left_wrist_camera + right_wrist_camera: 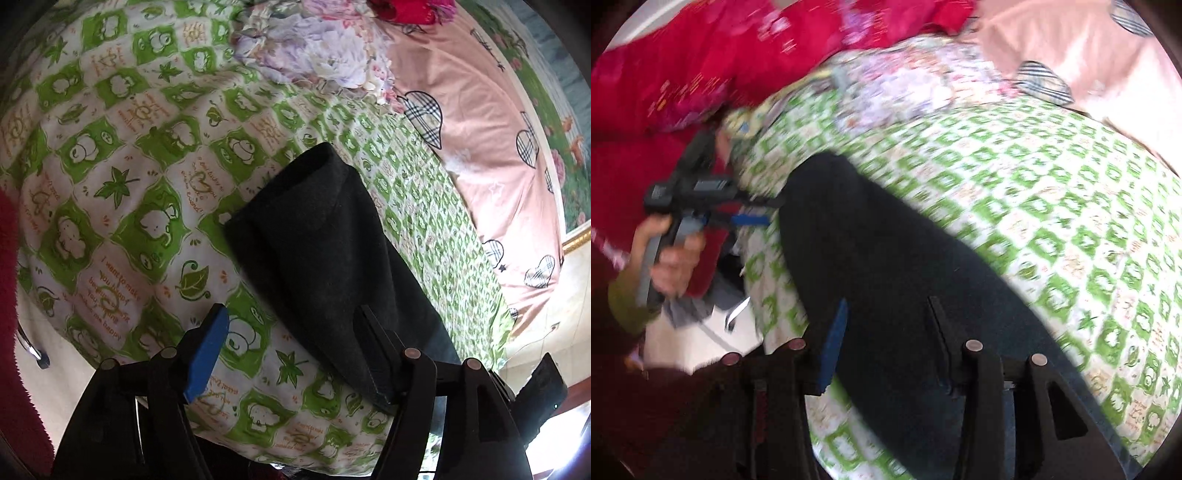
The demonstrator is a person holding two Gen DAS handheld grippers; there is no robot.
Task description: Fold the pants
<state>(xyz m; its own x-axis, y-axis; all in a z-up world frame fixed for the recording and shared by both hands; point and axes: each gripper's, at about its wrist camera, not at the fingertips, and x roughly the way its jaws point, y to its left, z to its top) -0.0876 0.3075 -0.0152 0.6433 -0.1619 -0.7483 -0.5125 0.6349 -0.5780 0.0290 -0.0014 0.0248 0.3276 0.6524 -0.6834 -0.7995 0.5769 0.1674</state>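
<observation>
Both hand-held grippers, left (291,332) and right (886,325), spread (released) over dark pants (325,236).

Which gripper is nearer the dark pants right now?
Right. The right gripper has its open fingers over the pants; the left gripper sits at their edge, mostly over the green sheet.

Left wrist view: close above the bed (122,206), facing along the dark pants (325,236) toward the pink pillow (480,147). Right wrist view: close above the same pants (886,258), facing along them, blurred. Shared: pants, green-patterned bed cover, pink pillow (1052,40).
</observation>
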